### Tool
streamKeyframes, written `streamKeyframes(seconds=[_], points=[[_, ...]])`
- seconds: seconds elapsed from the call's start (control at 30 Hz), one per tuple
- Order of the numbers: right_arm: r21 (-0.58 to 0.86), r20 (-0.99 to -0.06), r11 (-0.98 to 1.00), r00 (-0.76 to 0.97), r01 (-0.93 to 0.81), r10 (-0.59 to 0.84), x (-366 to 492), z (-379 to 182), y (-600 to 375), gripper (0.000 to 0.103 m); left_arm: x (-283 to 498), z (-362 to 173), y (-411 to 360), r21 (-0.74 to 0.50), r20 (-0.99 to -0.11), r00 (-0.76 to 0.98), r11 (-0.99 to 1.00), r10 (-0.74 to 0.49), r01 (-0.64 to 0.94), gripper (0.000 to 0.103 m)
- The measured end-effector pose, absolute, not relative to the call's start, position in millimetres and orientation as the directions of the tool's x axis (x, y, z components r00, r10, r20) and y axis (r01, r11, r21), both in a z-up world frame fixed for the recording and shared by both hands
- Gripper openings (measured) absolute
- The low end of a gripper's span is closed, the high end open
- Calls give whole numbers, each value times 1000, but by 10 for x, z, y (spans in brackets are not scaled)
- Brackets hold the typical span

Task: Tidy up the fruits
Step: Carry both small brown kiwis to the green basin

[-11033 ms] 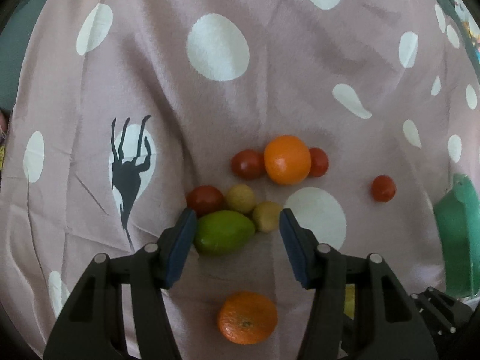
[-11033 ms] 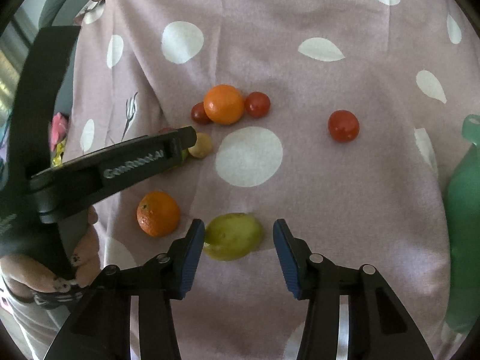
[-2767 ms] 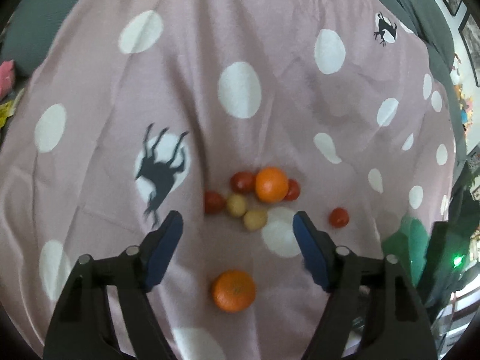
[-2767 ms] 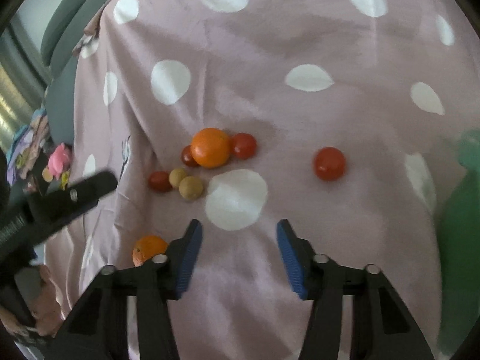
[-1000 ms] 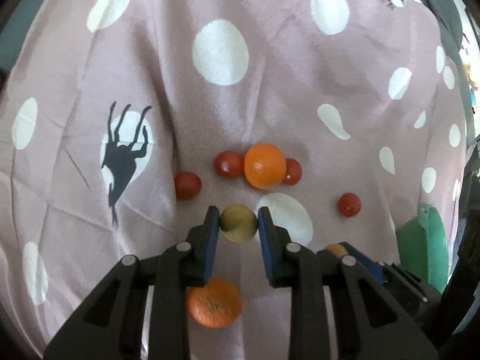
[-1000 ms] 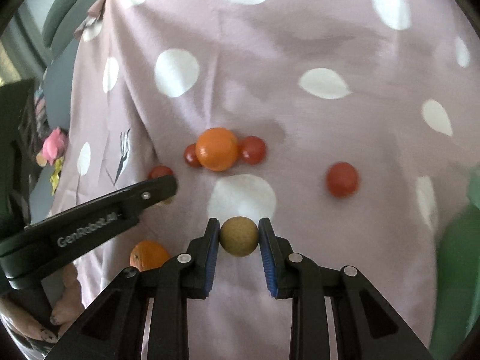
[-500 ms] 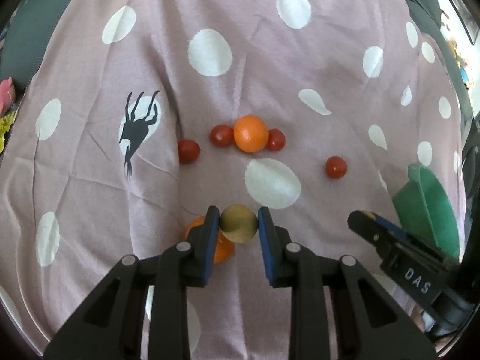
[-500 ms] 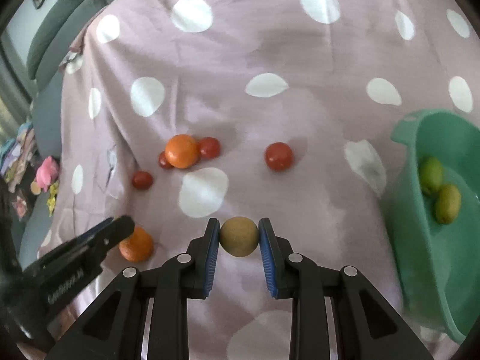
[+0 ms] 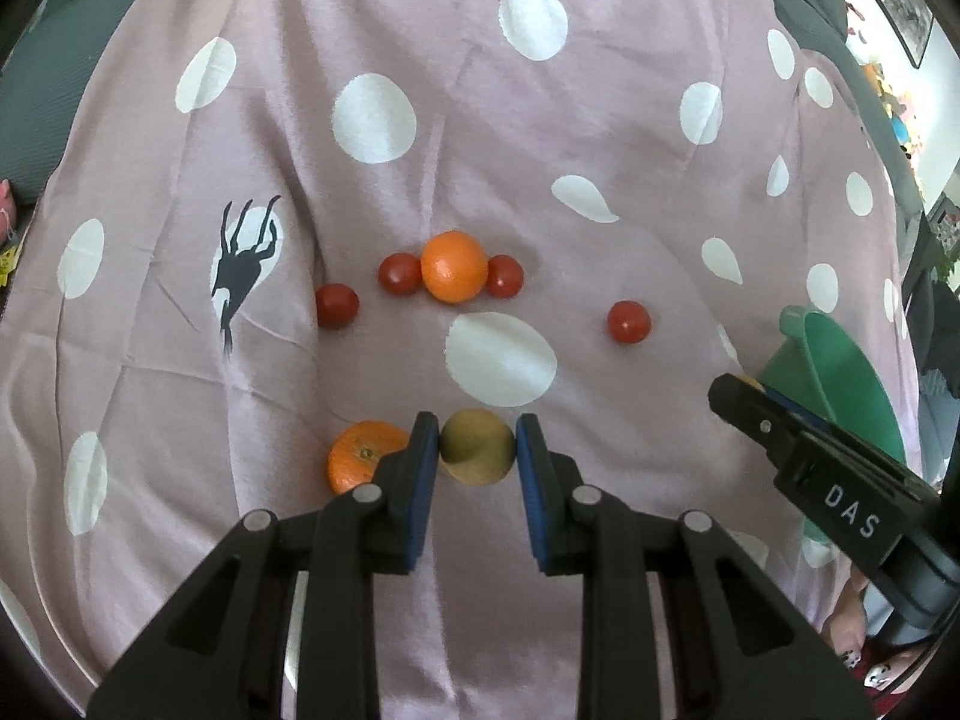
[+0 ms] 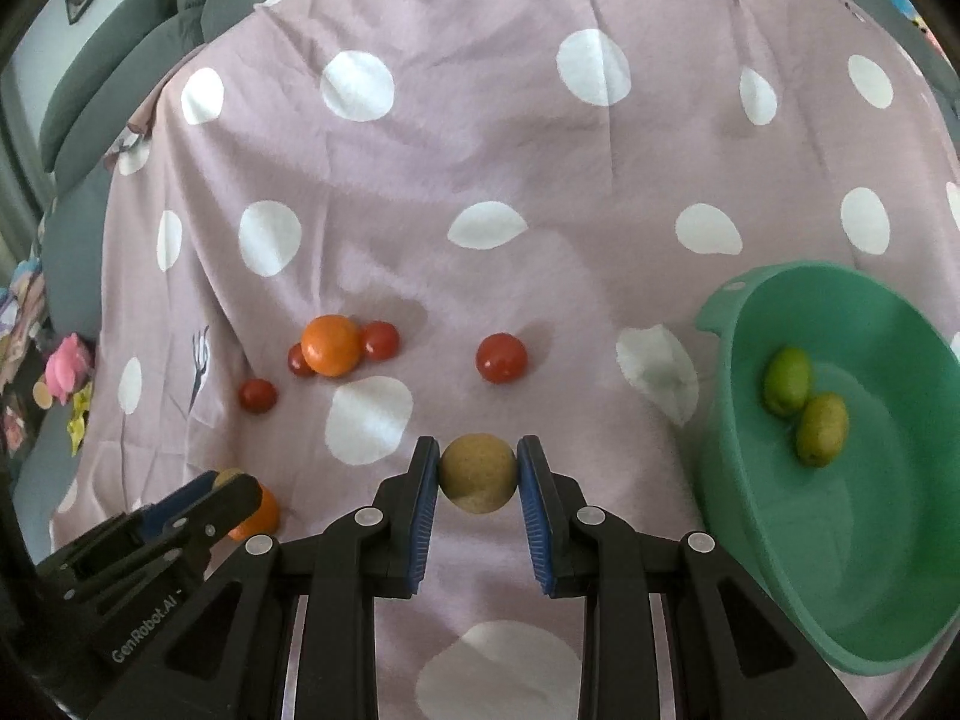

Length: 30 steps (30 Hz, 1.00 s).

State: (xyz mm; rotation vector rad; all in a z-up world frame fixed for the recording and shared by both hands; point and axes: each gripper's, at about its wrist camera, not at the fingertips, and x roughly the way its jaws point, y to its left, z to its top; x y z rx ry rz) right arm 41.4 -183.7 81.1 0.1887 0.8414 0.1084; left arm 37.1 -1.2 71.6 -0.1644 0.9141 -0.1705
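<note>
pinching one brown fruit each: left gripper (image 9: 477,450) & right gripper (image 10: 478,472), jaws clamped, w/ green basin (image 10: 900,630) beside right gripper.

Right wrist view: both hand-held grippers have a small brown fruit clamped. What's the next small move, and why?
Probably carry the right hand-held gripper rightward over the green basin and release there. Its brown fruit is clamped clear of the cloth, and the basin already holds two green fruits, so it looks like the collection point.
</note>
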Motion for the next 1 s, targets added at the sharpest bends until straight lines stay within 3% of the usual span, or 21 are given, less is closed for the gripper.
streamKeyframes(seconds=[0.53, 1.0], points=[[232, -718, 972, 679, 25, 154, 331, 815, -1970, 29, 313, 801, -66, -232, -755, 608, 967, -245, 102, 26], [194, -654, 979, 752, 55, 87, 190, 1110, -2189, 29, 272, 1152, -404, -217, -702, 663, 965, -260, 148, 26]])
